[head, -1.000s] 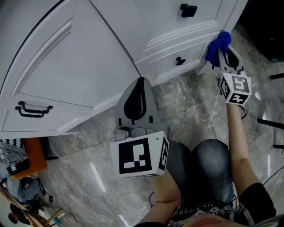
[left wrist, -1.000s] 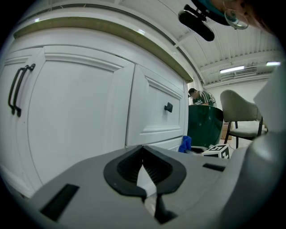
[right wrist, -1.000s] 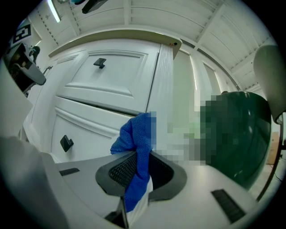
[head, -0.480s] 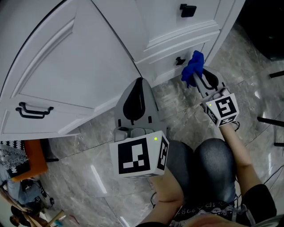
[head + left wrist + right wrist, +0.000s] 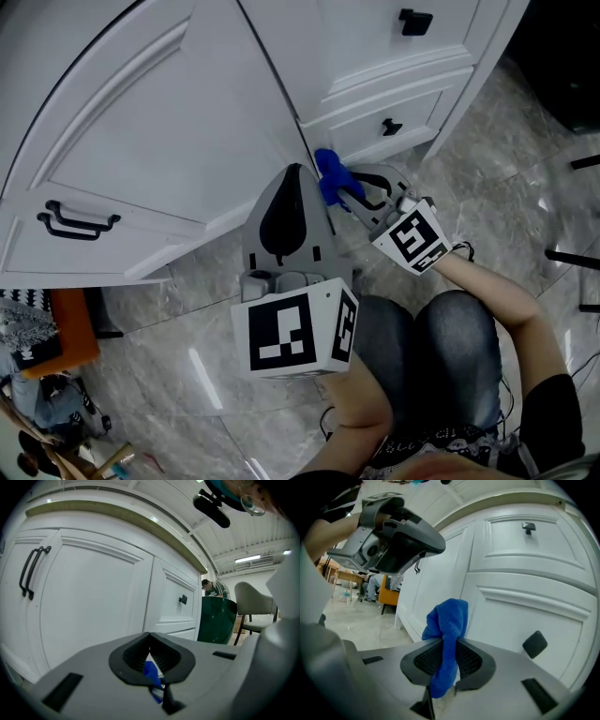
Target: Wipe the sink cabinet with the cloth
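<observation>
The white sink cabinet [image 5: 169, 122] fills the top of the head view, with a big door and two drawers to its right. My right gripper [image 5: 343, 193] is shut on a bunched blue cloth [image 5: 328, 170], which is at the cabinet's lower edge below the bottom drawer knob [image 5: 391, 127]. In the right gripper view the cloth [image 5: 448, 618] sticks up between the jaws, close to the cabinet [image 5: 525, 588]. My left gripper [image 5: 299, 172] hangs just left of the cloth, shut on nothing. Through its jaws [image 5: 150, 637] a bit of the blue cloth [image 5: 152, 671] shows.
A black bar handle [image 5: 75, 221] sits on the door's left side. Grey marble floor [image 5: 506, 159] runs under the cabinet. The person's knees [image 5: 441, 356] are below the grippers. An orange seat [image 5: 66, 333] stands at the left, dark chair legs [image 5: 572, 258] at the right.
My right gripper has carried the cloth leftward along the cabinet's base, from the right corner to below the drawers, next to the left gripper. The left gripper has stayed put.
</observation>
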